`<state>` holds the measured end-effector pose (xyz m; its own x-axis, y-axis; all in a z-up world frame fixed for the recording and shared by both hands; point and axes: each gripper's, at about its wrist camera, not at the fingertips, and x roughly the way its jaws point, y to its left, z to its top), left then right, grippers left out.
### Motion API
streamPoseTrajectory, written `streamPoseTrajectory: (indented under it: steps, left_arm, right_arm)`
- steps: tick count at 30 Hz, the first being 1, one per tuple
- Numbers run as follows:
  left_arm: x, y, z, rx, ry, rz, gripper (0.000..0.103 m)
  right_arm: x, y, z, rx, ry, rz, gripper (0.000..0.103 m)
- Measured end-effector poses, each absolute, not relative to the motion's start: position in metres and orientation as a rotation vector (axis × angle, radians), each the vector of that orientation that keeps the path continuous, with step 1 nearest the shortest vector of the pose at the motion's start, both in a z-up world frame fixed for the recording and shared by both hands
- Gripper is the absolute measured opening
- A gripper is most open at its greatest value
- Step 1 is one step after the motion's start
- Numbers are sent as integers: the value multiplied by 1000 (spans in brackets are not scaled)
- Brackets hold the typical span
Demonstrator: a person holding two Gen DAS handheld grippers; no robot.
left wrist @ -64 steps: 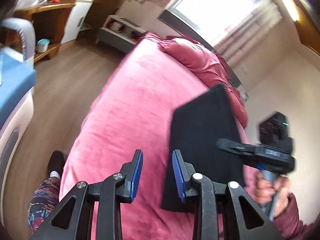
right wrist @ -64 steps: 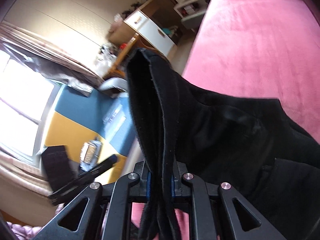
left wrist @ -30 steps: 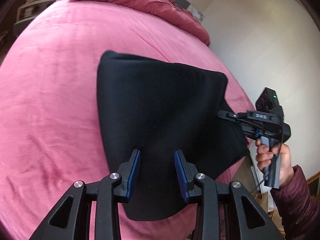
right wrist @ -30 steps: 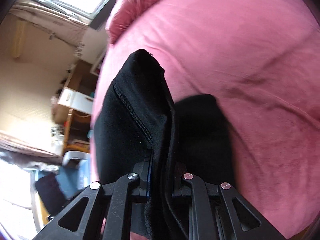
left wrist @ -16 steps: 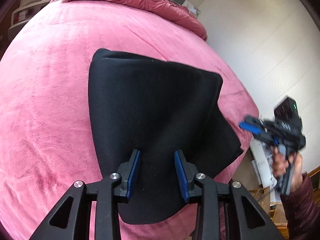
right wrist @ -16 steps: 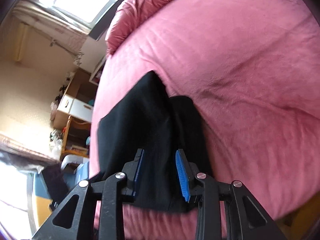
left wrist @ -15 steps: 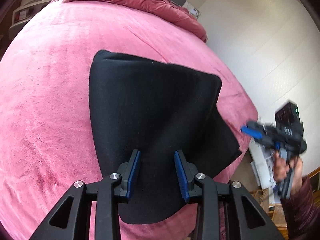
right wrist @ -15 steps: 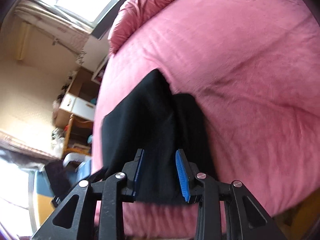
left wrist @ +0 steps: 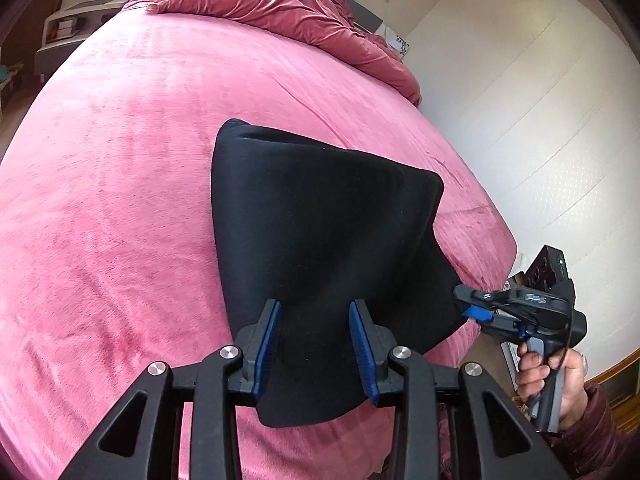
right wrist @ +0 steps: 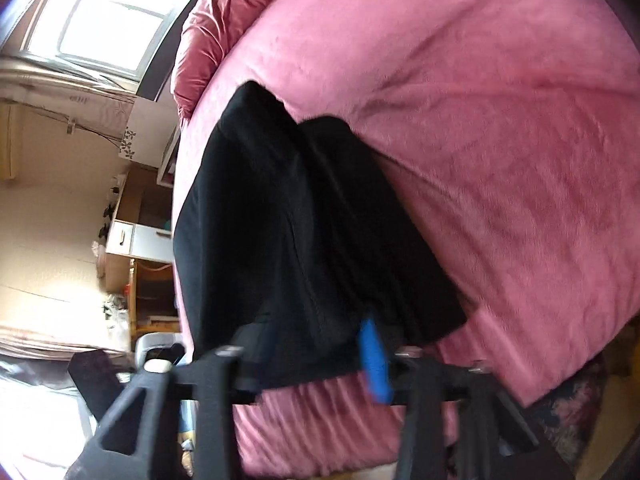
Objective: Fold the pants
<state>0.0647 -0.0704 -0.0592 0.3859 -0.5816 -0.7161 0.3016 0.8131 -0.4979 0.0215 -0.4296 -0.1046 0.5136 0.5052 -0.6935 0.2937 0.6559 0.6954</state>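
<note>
The black pants [left wrist: 320, 240] lie folded into a compact stack on the pink bed [left wrist: 120, 200], near its front right corner. My left gripper [left wrist: 316, 352] is open and empty, hovering over the near edge of the stack. My right gripper [left wrist: 472, 308] is at the stack's right corner in the left wrist view. In the right wrist view the right gripper [right wrist: 320, 344] is open and blurred by motion, with the pants [right wrist: 300, 220] just ahead of its fingers and nothing held.
A crumpled pink duvet [left wrist: 280, 4] lies at the head of the bed. A white wall [left wrist: 540, 120] runs along the right side. A desk and drawers [right wrist: 132, 240] stand past the bed's far side, under a window [right wrist: 104, 24].
My right gripper let go of the pants edge, opened and backed away; the stack now lies flat on the bed. The left gripper stayed open above the near edge.
</note>
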Motion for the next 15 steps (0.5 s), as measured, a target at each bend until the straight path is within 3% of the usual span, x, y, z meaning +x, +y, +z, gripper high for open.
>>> streamPoseTrajectory:
  steps: [7, 15]
  left_arm:
    - [60, -62, -49, -314, 995, -604, 36]
    - [65, -94, -78, -168, 1097, -559, 36]
  right_arm:
    - [-1, -426, -70, 733, 1041, 192, 7]
    - [-4, -429, -115, 699, 1137, 96, 7]
